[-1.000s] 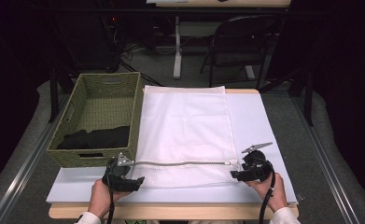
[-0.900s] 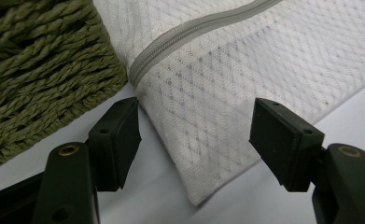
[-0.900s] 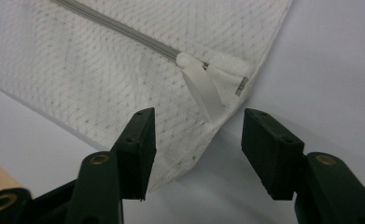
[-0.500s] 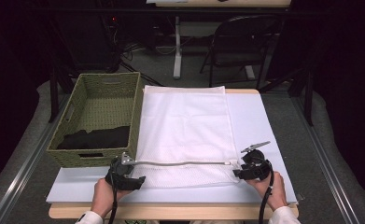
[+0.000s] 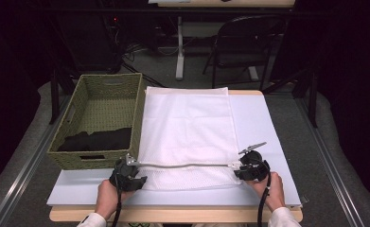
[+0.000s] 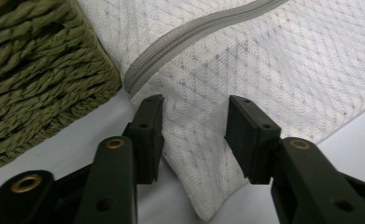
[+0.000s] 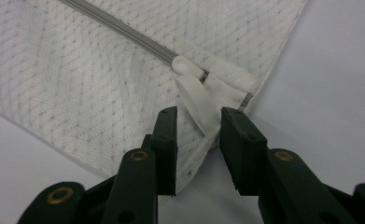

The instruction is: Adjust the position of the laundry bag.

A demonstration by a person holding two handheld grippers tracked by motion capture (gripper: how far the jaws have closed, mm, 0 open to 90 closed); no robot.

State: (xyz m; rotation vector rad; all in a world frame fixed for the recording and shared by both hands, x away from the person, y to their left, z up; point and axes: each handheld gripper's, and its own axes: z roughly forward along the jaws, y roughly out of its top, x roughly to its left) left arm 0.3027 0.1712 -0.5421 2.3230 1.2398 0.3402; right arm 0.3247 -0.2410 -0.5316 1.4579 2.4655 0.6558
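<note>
Woven green basket (image 5: 102, 118) at table's left holds a dark cloth (image 5: 96, 140) at its near end. Just right, touching it: white mesh laundry bag (image 5: 187, 127), flat, grey zipper (image 5: 182, 165) across near edge. Left gripper (image 5: 127, 174) spread around bag's near-left corner. Right gripper (image 5: 251, 169) spread, jaws flanking white pull tab (image 7: 196, 95).
</note>
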